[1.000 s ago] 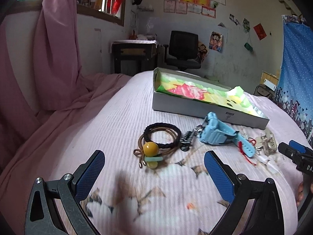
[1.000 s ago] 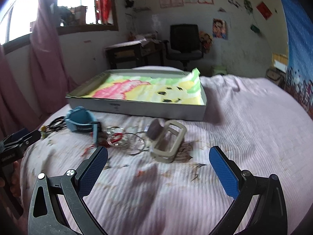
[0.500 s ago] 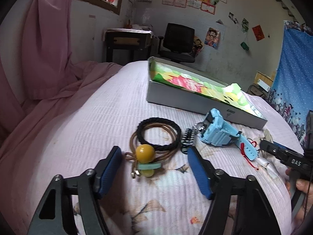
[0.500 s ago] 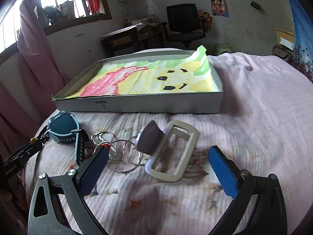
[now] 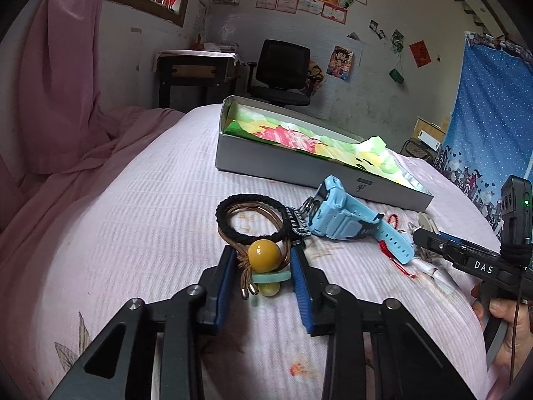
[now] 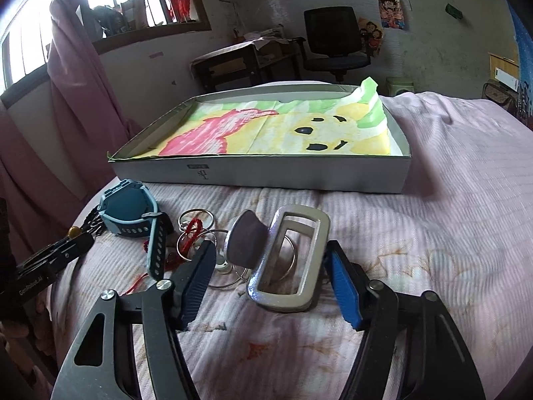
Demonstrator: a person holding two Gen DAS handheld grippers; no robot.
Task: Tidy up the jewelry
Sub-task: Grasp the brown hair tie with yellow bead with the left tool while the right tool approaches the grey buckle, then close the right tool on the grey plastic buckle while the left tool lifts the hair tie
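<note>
On the bed, near its front edge, the left tool, just closing, brackets the bead tie; the right tool, also closing, straddles the buckle, pads apart; both lie before the box.

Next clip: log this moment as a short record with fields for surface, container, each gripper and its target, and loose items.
surface: pink ribbed bedspread
container: shallow grey cardboard box, lined with a cartoon-print cloth, no jewelry in it
left gripper: jaws just closing around the yellow-bead hair tie; contact unclear
right gripper: jaws just closing, straddling the silver rectangular buckle; fingers not yet pressing
loose items: light blue watch, black braided hair band, metal key rings
</note>
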